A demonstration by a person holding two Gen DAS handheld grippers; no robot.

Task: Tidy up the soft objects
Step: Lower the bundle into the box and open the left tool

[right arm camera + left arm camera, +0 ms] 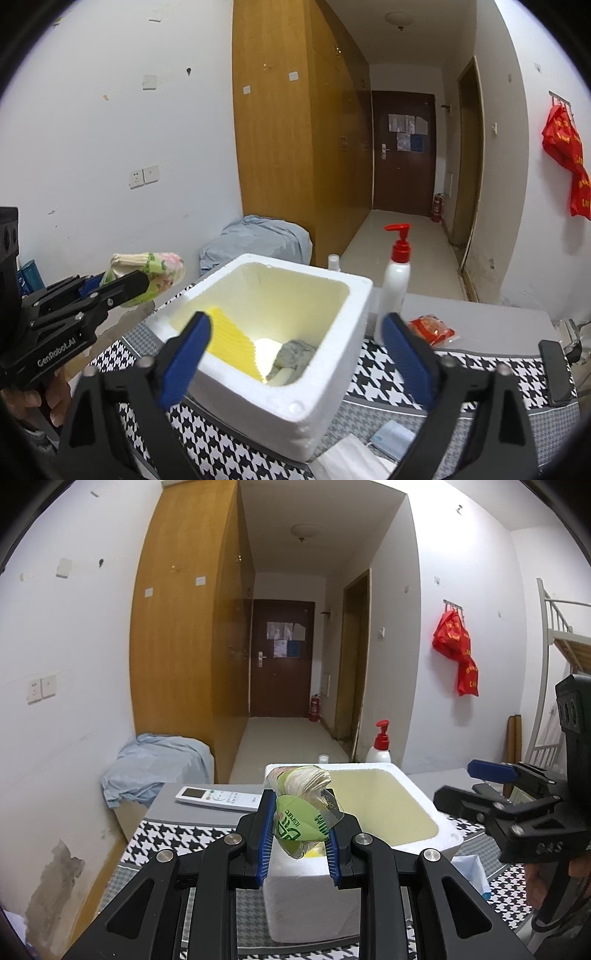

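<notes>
Biggest worry here is the tissue pack (301, 805) slipping: the left tool (300, 843) is clamped on just the lower end of it, and that crinkly plastic wrap looks slick, so I'd guess a quick swing could squirt it out short of the foam box (325, 369). It's also soft, so squeezing harder just crushes it. The pack is up in the air at the box's near-left corner, just outside the rim rather than over the opening, so letting go now probably bounces it off the edge onto the desk (388, 373). Its long axis runs roughly along the tool's fingers, free end pointing up and away toward the box's far side. The right tool (297, 354) is spread wide, nothing in it, hovering just over the box's near rim.
</notes>
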